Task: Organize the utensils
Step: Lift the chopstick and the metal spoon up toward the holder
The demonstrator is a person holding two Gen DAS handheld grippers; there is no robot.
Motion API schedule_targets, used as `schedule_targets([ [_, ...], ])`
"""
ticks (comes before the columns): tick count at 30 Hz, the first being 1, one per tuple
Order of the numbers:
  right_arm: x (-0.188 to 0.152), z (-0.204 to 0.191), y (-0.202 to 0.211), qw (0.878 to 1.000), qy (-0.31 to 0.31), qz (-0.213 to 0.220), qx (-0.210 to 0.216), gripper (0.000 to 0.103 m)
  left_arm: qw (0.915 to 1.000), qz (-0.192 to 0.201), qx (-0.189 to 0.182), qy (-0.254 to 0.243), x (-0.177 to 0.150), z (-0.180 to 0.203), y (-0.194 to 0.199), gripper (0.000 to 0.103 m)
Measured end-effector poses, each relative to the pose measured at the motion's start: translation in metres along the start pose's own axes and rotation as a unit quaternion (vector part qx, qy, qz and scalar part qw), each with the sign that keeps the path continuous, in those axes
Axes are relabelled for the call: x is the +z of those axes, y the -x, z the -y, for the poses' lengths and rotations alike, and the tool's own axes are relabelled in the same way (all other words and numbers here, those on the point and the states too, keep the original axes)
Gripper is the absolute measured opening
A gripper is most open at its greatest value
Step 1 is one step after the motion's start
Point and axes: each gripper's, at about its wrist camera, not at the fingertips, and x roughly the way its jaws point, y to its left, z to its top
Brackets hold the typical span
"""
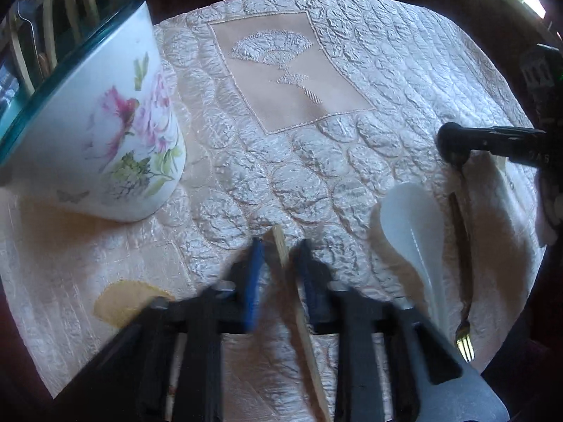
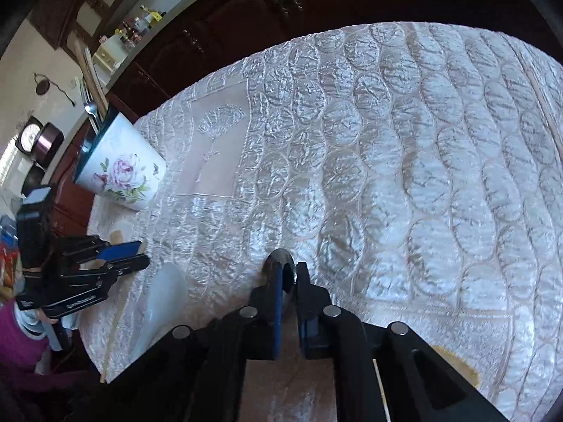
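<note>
A flat wooden chopstick [image 1: 302, 316] lies along the quilted cloth and runs up between the blue pads of my left gripper [image 1: 281, 242], which is shut on its upper part. The left gripper [image 2: 140, 253] also shows at the left of the right wrist view. My right gripper [image 2: 288, 267] is shut on a dark, rounded metal end, apparently the handle of the fork [image 1: 462, 281], whose tines point toward the near edge. In the left wrist view the right gripper [image 1: 454, 147] sits at that fork's far end. A white plastic spoon [image 1: 411, 232] lies between the two.
A white floral cup [image 1: 105, 123] with a teal rim stands at the far left and holds forks and wooden chopsticks [image 2: 91, 102]. A yellowish patch [image 1: 123, 302] marks the cloth. The cloth's edge [image 2: 116, 351] drops to dark wood; a purple sleeve [image 2: 21, 351] is nearby.
</note>
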Motion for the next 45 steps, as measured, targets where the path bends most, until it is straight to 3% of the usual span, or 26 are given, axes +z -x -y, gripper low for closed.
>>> schedule_targets([
  [2, -0.003, -0.003, 0.005, 1.0, -0.004, 0.009, -0.004, 0.004, 0.9998, 0.001, -0.015, 0.016, -0.002, -0.006, 0.004, 0.004],
  [8, -0.005, -0.018, 0.032, 0.999, -0.002, 0.037, -0.006, 0.003, 0.9949, 0.041, -0.053, 0.076, -0.02, -0.033, 0.046, 0.004],
  [14, 0.008, -0.043, 0.061, 0.998, 0.022, 0.061, -0.003, 0.003, 0.9808, 0.1, -0.078, 0.148, -0.032, -0.059, 0.1, 0.004],
  [21, 0.031, -0.082, 0.085, 0.994, 0.045, 0.1, 0.021, 0.003, 0.9669, 0.165, -0.089, 0.173, -0.04, -0.081, 0.159, 0.004],
  [28, 0.065, -0.138, 0.095, 0.986, 0.079, 0.141, 0.042, 0.003, 0.9513, 0.236, -0.097, 0.174, -0.027, -0.099, 0.225, 0.004],
  [33, 0.093, -0.18, 0.097, 0.979, 0.106, 0.168, 0.038, 0.003, 0.939, 0.287, -0.085, 0.169, -0.009, -0.114, 0.27, 0.004],
  [37, 0.117, -0.21, 0.093, 0.973, 0.125, 0.195, 0.018, 0.003, 0.932, 0.319, -0.053, 0.164, 0.009, -0.125, 0.296, 0.004],
  [45, 0.148, -0.253, 0.069, 0.958, 0.162, 0.232, -0.036, 0.003, 0.9232, 0.343, 0.023, 0.172, 0.044, -0.153, 0.296, 0.004],
])
